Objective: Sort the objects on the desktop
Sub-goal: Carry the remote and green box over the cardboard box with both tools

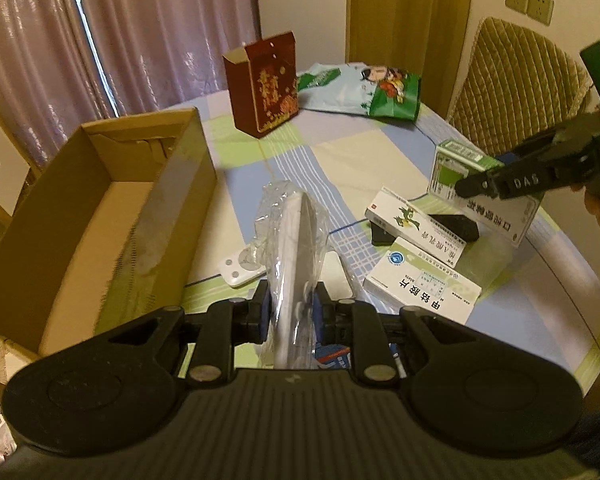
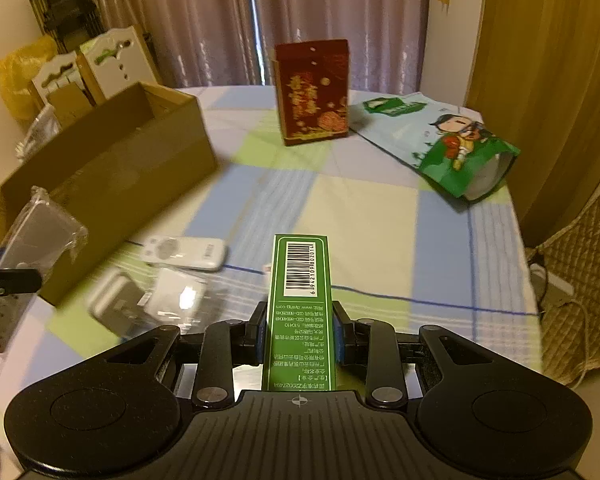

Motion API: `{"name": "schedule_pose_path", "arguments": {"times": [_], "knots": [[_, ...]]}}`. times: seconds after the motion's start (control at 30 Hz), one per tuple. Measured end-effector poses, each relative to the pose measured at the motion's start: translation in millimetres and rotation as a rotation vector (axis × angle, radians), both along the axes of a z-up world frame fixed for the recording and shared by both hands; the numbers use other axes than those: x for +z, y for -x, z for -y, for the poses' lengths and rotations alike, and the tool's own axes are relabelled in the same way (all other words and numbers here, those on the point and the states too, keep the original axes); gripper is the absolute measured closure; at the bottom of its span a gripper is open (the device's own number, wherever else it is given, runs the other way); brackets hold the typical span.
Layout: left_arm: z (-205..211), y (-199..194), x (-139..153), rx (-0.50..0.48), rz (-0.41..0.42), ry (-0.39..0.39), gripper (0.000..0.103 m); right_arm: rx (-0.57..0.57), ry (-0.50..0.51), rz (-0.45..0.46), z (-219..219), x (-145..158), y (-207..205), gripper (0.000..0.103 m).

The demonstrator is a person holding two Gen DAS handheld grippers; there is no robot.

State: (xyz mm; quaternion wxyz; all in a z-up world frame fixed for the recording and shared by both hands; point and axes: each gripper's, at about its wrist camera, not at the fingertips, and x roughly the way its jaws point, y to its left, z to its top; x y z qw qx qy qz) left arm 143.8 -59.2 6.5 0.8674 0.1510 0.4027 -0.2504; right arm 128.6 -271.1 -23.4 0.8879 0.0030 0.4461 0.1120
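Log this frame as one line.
left gripper: shut on wrapped remote | right gripper: shut on green box | cardboard box: open, left of table | both items lifted

A home, likely a dining corner: a table (image 2: 364, 200) under a checked cloth stands before long curtains (image 2: 204, 20). A quilted chair cover (image 1: 516, 80), 2 wall sockets (image 1: 529, 2), a snack bag (image 2: 440, 140) and medicine boxes (image 1: 420, 284) suggest everyday domestic life.
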Motion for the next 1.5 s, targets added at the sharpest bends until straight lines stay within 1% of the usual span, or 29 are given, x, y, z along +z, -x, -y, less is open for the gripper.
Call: {"name": "schedule_pose_path", "arguments": {"times": [0.17, 0.33, 0.4, 0.57, 0.67, 0.73, 0.8, 0.93, 1.2, 1.37, 1.5], "knots": [[-28, -3, 15, 0.004, 0.004, 0.035, 0.086, 0.005, -0.081, 0.001, -35, 14, 6, 0.073], [-67, -21, 31, -0.017, 0.026, 0.052, 0.086, -0.035, -0.19, 0.013, -84, 33, -11, 0.073], [-87, -35, 38, -0.032, 0.032, 0.054, 0.086, -0.054, -0.234, 0.023, -104, 42, -23, 0.073], [-134, -79, 50, -0.058, 0.07, 0.026, 0.086, -0.142, -0.35, 0.041, -159, 57, -58, 0.073], [-158, -111, 48, -0.044, 0.056, 0.026, 0.086, -0.187, -0.408, 0.042, -191, 59, -81, 0.073], [-171, -132, 45, -0.035, 0.036, 0.032, 0.086, -0.198, -0.422, 0.038, -213, 59, -96, 0.074], [-181, -150, 41, -0.028, 0.015, 0.038, 0.086, -0.204, -0.412, 0.028, -232, 55, -110, 0.074], [-194, -181, 25, -0.032, -0.046, 0.043, 0.086, -0.222, -0.353, -0.003, -250, 36, -134, 0.074], [-202, -226, -15, -0.034, -0.129, -0.004, 0.086, -0.256, -0.235, -0.065, -287, -3, -182, 0.074], [-200, -240, -32, -0.047, -0.162, -0.013, 0.086, -0.241, -0.182, -0.084, -293, -22, -181, 0.074], [-198, -246, -43, -0.064, -0.181, -0.013, 0.086, -0.186, -0.076, -0.065, -304, -37, -180, 0.074]]}}
